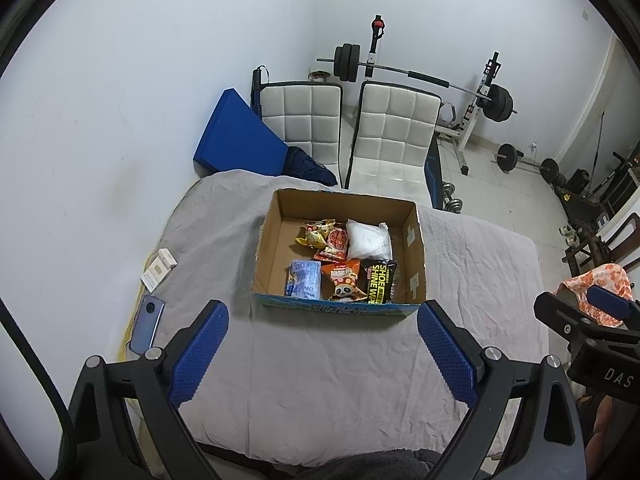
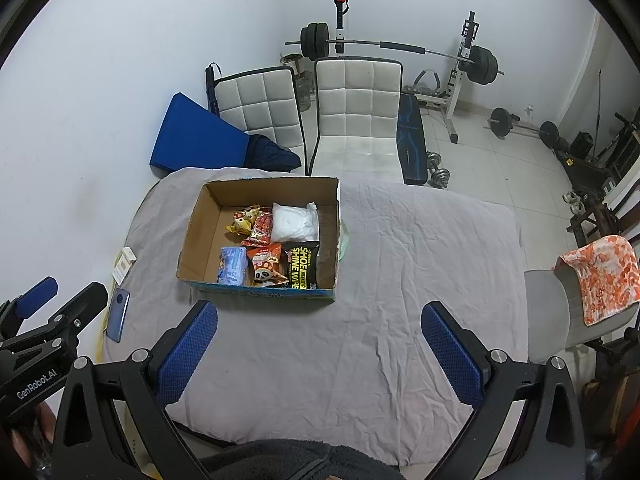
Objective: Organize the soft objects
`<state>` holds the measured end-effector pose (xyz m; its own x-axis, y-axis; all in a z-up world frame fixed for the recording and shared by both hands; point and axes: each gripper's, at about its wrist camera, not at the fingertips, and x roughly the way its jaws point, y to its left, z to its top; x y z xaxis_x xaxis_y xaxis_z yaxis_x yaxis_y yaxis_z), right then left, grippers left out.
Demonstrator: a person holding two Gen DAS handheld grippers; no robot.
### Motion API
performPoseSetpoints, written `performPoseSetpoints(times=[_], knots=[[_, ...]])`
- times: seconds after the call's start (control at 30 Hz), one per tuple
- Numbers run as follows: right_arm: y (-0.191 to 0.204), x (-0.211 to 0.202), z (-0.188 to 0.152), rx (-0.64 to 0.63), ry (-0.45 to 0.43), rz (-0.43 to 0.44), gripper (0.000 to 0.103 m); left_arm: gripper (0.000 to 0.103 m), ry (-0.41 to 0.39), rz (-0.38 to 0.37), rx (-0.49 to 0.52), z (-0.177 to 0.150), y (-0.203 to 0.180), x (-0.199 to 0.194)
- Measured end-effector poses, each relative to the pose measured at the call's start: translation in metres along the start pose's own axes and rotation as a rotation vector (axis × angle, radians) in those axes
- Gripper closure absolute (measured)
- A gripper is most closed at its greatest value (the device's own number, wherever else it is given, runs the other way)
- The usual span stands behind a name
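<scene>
Left gripper [image 1: 322,332]: jaws released and spread wide, nothing between the blue pads, hanging above the grey sheet just in front of the box.
Right gripper [image 2: 320,334]: jaws likewise released and wide apart, grasping nothing, above the bare sheet to the right of the box.
Cardboard box [image 1: 276,236]: open-topped, brown inside with a blue printed front, sitting on the grey sheet [image 1: 320,380] toward the far left part of the worktop.
Soft packets: all six lie flat on the box floor, packed close in two rows.
Back row: a crinkled yellow snack bag [image 1: 316,233], a red snack bag [image 1: 334,245] touching it, and a plump white pouch [image 1: 368,240] at the right.
Front row: a pale blue pack [image 1: 303,278] at left, an orange panda bag [image 1: 345,280] in the middle, and a black shoe-wipes pack [image 1: 380,282] with yellow lettering at right.
Phone [image 1: 147,324]: blue, lying on the sheet's left edge, well apart from the box.
Small white boxes [image 1: 160,270]: beside the wall, just beyond the phone.
Orange patterned cloth [image 2: 600,280]: draped over a chair at the right.
</scene>
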<state>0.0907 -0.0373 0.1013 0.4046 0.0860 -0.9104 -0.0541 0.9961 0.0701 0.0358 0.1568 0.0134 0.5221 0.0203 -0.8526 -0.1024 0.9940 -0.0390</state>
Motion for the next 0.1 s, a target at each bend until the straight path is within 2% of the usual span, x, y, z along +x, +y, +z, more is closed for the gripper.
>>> performPoseSetpoints(times=[0.1], knots=[[-0.0002,-0.0005,-0.0002,0.002,-0.002,-0.003,0.000,0.006,-0.002,-0.003,0.002,-0.0005,-0.0003,-0.0008]])
